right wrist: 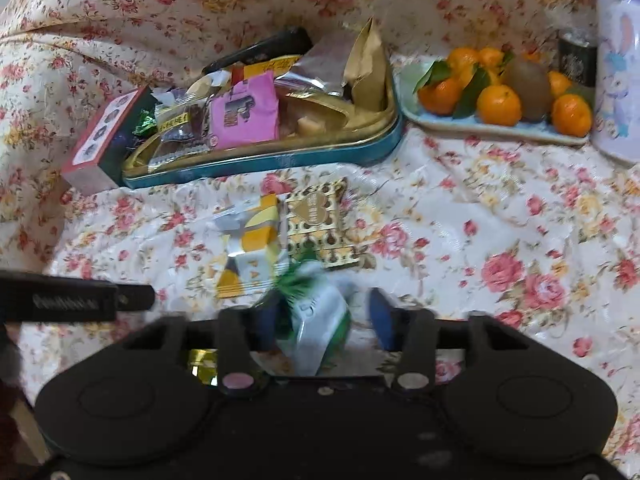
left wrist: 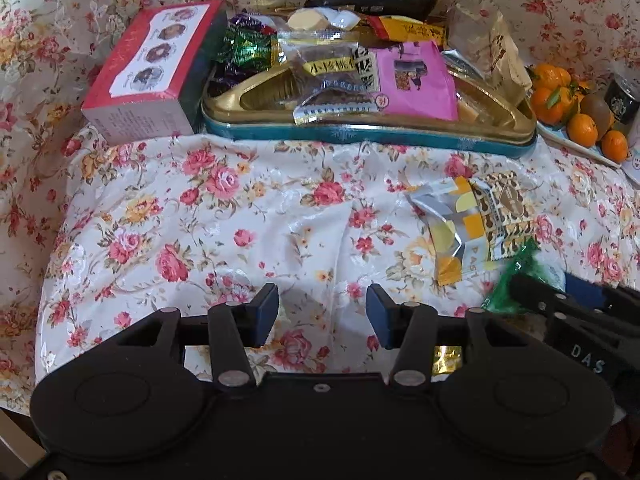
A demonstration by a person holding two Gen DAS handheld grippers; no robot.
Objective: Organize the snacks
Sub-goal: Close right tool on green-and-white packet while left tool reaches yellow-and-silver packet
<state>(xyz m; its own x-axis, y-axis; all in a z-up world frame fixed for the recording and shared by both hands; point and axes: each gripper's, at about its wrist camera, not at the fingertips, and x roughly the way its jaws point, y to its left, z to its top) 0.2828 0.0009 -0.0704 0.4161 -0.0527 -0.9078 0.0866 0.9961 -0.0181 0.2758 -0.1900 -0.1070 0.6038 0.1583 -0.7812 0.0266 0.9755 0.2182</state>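
A green-and-white snack packet (right wrist: pixel 316 332) lies on the floral cloth between the fingers of my right gripper (right wrist: pixel 322 320). The left pad is against it and a small gap shows at the right pad, so the jaws stand open. Just beyond lie a silver-and-yellow packet (right wrist: pixel 252 240) and a gold patterned packet (right wrist: pixel 320 228). Behind them a teal-and-gold tin tray (right wrist: pixel 260 160) holds several snacks, among them a pink packet (right wrist: pixel 246 116). My left gripper (left wrist: pixel 322 312) hovers open over bare cloth, nothing between its fingers. Its view catches the right gripper (left wrist: pixel 560 300) at the green packet (left wrist: pixel 516 280).
A red box (left wrist: pixel 152 68) leans against the tray's left side. A pale plate (right wrist: pixel 480 128) of tangerines and a kiwi stands at the right, with a dark jar (right wrist: pixel 576 60) and a lilac tin (right wrist: pixel 616 80) beside it. A gold wrapper (left wrist: pixel 448 360) lies under the grippers.
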